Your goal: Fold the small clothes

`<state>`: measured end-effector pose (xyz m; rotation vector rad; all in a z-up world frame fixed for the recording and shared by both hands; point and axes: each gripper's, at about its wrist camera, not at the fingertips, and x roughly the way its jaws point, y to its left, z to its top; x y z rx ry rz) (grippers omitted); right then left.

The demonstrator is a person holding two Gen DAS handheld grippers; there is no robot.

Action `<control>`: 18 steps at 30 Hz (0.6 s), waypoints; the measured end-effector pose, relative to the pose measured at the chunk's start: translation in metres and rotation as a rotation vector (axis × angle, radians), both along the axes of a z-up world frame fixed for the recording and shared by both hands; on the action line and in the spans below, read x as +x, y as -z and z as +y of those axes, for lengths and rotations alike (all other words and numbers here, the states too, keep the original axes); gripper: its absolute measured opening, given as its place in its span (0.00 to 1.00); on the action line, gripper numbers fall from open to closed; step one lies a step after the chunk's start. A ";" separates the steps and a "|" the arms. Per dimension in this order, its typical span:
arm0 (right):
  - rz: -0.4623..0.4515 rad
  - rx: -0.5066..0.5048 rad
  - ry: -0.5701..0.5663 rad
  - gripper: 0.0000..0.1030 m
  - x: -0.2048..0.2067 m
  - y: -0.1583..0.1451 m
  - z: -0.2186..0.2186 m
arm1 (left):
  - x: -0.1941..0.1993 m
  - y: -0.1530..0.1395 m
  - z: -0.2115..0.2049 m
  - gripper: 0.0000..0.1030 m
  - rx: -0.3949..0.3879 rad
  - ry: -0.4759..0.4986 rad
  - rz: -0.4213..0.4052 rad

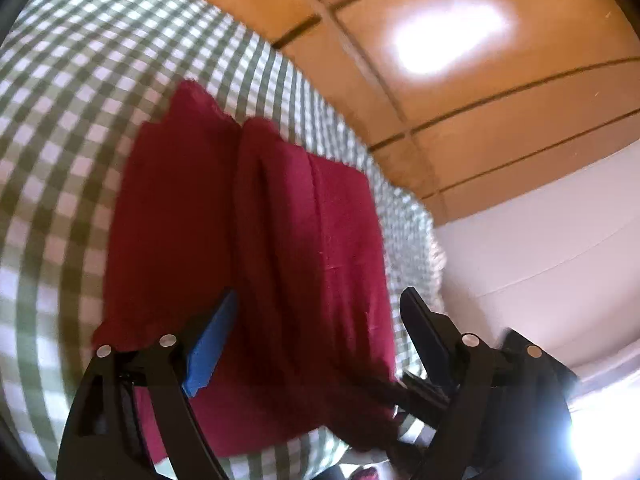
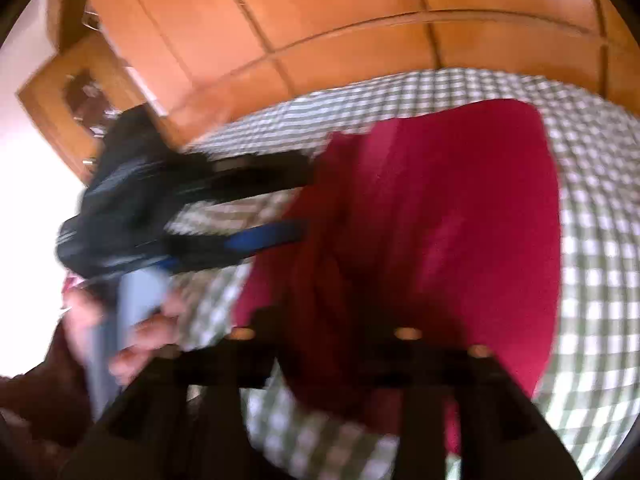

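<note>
Left wrist view, left gripper (image 1: 320,316) wide open, over red cloth (image 1: 248,220)

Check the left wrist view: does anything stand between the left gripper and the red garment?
Nothing visible does. The left gripper is open right over the red garment, which lies folded on the checked cloth; only bare red fabric shows between its fingers.
</note>
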<state>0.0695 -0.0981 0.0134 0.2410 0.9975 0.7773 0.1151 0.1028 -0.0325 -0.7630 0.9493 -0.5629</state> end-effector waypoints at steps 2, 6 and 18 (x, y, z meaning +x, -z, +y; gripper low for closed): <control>-0.015 0.033 -0.007 0.54 -0.012 -0.008 -0.013 | 0.008 0.006 -0.007 0.79 0.037 0.006 0.036; -0.027 0.063 0.112 0.55 -0.028 -0.012 -0.069 | 0.011 0.001 -0.018 0.79 0.059 0.021 0.027; 0.033 -0.016 0.243 0.36 -0.023 0.020 -0.094 | 0.002 -0.038 -0.046 0.18 0.321 0.017 -0.151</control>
